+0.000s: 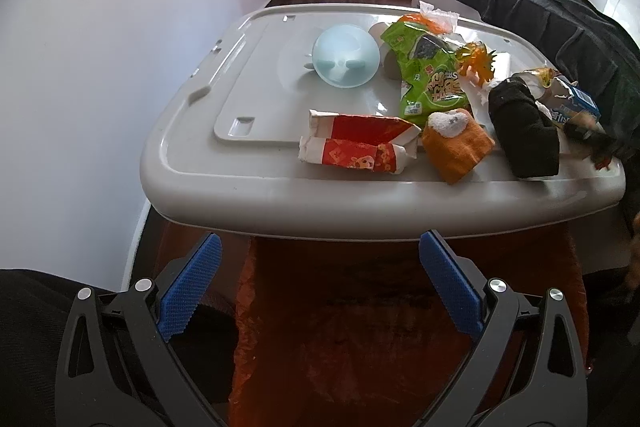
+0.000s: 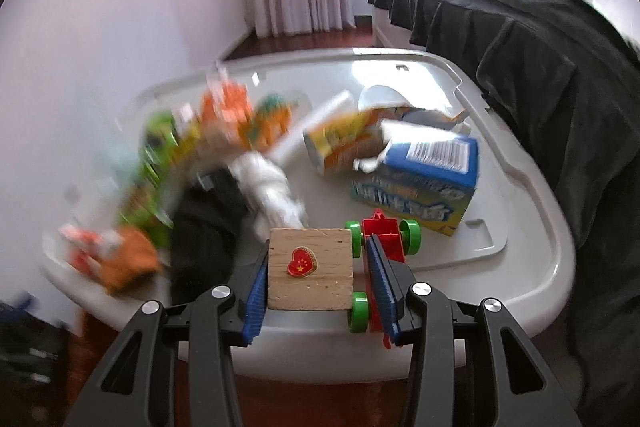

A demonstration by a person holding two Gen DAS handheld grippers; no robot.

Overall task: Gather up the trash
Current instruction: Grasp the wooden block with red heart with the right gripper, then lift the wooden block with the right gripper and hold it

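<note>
Trash lies on a grey plastic lid (image 1: 192,163) that serves as a table: a crushed red-and-white paper carton (image 1: 360,147), a green snack bag (image 1: 432,83), and a blue milk carton (image 2: 424,179) beside a yellow-orange carton (image 2: 340,143). My right gripper (image 2: 316,267) is at the lid's near edge, shut on a wooden block (image 2: 310,269) with a heart sticker. A red toy car with green wheels (image 2: 384,235) is wedged between the block and the right pad. My left gripper (image 1: 320,247) hangs open and empty below the lid's front edge.
An orange sock (image 1: 456,143), a black sock (image 1: 524,131), a pale blue dome (image 1: 346,57) and an orange toy (image 1: 476,61) also sit on the lid. An orange-red bag (image 1: 360,327) lies beneath my left gripper. A dark blanket (image 2: 540,75) borders the right side, a white wall the left.
</note>
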